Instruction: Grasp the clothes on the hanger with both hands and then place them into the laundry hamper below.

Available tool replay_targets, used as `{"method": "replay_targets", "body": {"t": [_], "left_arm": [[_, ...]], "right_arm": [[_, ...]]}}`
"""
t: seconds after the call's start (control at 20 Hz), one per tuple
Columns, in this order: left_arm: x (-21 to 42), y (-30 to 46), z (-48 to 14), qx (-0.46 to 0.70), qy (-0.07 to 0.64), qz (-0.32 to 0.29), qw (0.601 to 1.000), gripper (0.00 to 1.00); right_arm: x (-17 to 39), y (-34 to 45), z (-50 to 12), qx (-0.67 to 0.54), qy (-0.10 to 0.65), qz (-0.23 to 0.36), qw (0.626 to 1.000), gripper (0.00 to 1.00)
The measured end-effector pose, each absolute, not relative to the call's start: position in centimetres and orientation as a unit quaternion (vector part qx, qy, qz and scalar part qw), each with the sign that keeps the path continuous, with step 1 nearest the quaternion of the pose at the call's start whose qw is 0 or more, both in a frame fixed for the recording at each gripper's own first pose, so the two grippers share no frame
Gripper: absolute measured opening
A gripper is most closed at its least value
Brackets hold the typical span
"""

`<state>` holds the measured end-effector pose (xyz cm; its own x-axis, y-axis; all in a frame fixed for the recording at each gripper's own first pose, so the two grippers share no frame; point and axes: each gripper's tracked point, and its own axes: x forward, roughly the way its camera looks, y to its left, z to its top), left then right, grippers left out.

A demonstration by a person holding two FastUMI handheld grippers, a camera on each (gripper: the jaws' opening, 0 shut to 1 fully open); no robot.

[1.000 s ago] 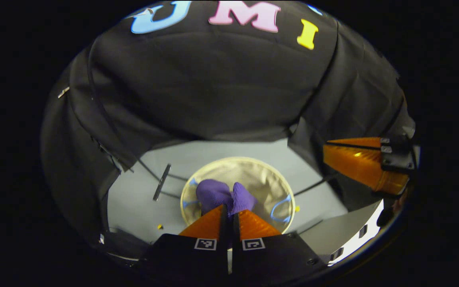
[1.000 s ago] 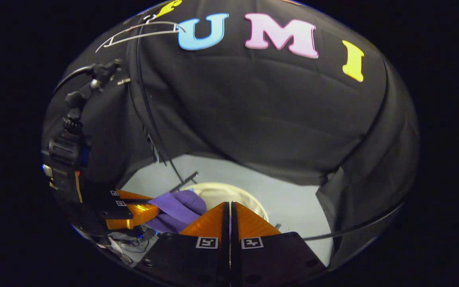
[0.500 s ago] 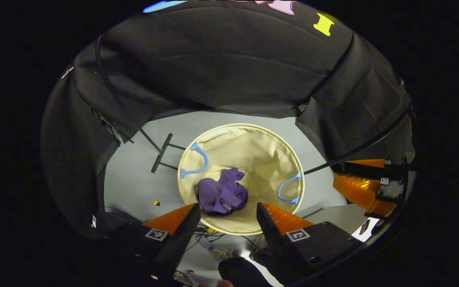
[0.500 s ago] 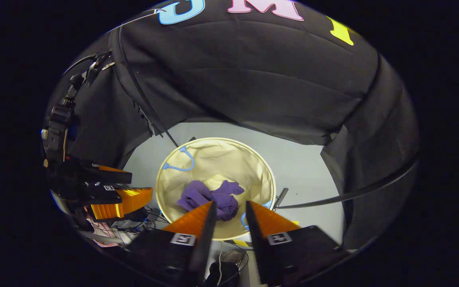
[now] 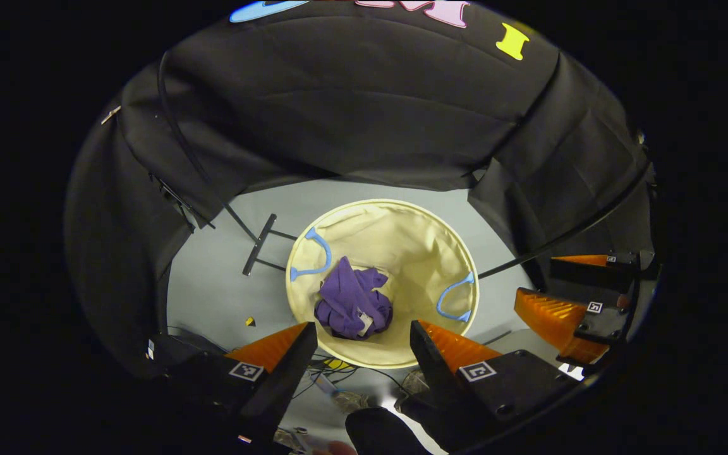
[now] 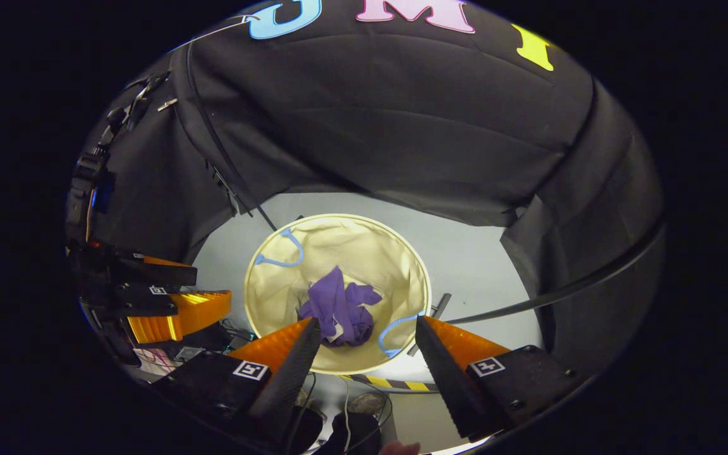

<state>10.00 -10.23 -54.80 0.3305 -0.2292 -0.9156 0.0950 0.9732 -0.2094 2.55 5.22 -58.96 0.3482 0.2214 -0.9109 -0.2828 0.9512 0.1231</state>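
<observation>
2 hand-held grippers spread wide above hamper rim, purple clothes inside

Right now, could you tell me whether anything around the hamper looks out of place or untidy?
Nothing serious. The purple garment lies crumpled in the hamper, fully inside. Loose cables trail on the floor by the hamper's near rim. Both the left gripper and the right gripper are open above it.

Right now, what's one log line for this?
phase: release done | purple clothes: crumpled inside laundry hamper | left hand-held gripper: open, above hamper | right hand-held gripper: open, above hamper
</observation>
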Motion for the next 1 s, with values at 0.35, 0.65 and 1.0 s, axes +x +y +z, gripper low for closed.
{"method": "replay_targets", "body": {"t": [0.35,0.65,1.0], "left_arm": [[10.7,-8.9,-47.9,-0.062,0.518,-0.096,0.848,0.96],[10.1,-8.3,-42.1,-0.036,0.472,-0.104,0.875,0.96],[10.5,-9.2,-31.4,-0.042,0.374,-0.117,0.919,0.96]], "right_arm": [[2.7,6.1,-51.7,-0.019,0.5,0.15,0.853,0.99],[2.7,6.2,-44.7,-0.018,0.452,0.145,0.88,0.99],[5.3,6.4,-35.9,-0.007,0.37,0.128,0.92,0.99]]}}
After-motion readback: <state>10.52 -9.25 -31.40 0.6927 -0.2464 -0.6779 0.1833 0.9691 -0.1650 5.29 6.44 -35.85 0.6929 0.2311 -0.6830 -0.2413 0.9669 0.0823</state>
